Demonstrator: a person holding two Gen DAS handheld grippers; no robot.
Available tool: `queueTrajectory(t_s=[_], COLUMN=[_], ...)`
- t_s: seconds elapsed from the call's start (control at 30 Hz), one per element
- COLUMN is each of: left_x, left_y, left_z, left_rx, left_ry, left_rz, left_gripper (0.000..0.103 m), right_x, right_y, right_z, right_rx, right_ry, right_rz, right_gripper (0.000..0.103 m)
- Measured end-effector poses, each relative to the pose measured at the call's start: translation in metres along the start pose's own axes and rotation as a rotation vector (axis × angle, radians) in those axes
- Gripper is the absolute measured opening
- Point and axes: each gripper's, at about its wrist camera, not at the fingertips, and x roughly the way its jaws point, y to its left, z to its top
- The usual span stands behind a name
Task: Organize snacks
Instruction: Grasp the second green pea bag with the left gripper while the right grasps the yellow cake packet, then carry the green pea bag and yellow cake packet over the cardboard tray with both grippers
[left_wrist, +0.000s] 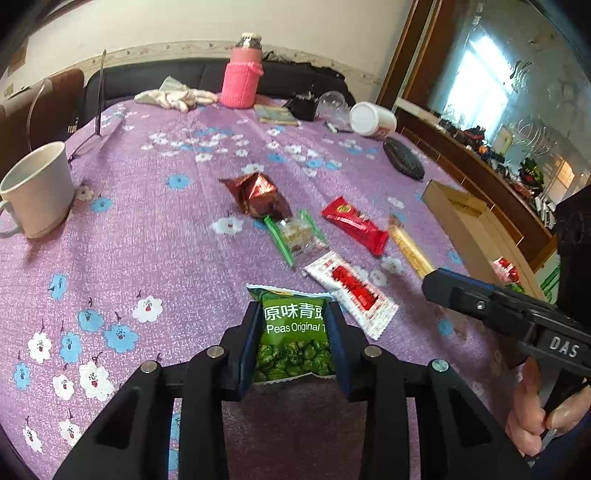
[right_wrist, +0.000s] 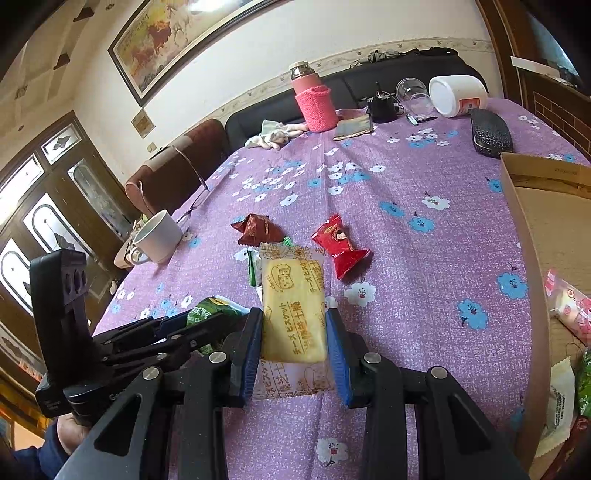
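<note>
My left gripper (left_wrist: 294, 314) is shut on a green pea snack packet (left_wrist: 293, 332), held above the purple floral tablecloth (left_wrist: 147, 229). My right gripper (right_wrist: 294, 321) is shut on a yellow cheese biscuit packet (right_wrist: 293, 310); it also shows in the left wrist view (left_wrist: 408, 247). On the cloth lie a dark red foil snack (left_wrist: 256, 195), a green-edged clear packet (left_wrist: 295, 236), a red packet (left_wrist: 354, 223) and a white-and-red packet (left_wrist: 351, 291). A cardboard box (right_wrist: 532, 236) holding several snacks stands at the right.
A white mug (left_wrist: 38, 188) stands at the left. At the far end are a pink flask (left_wrist: 242, 74), gloves (left_wrist: 177, 98), a white jar on its side (left_wrist: 373, 118), a glass (right_wrist: 412, 92) and a black case (left_wrist: 402, 158).
</note>
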Motion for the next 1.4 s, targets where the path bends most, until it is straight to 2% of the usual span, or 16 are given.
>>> queueTrajectory(t_s=[0.37,0.77,1.07,1.4], left_x=[-0.012,-0.019,-0.029,-0.005], left_y=[-0.016,-0.031,-0.080,-0.161], left_z=[0.000,0.001,0.012,0.016], left_rx=[0.057,0.071,0.139,0.227], left_ry=[-0.075,-0.080,-0.079,-0.045], left_rz=[-0.033,-0.035,-0.099,-0.200], left_gripper=[0.033,0.033,0.033,0.033], right_x=[-0.005,-0.026,-0.072,-0.138], right_y=[-0.004,-0.015,-0.043,-0.113], right_z=[0.003,0.005,-0.010,-0.029], right_rx=[0.008,0.068,0.150,0.294], right_ry=[-0.028,-0.077,-0.155,-0.280], right_rz=[-0.011,-0.009,0.003,-0.080], right_gripper=[0.037,0.037,0.036,0.036])
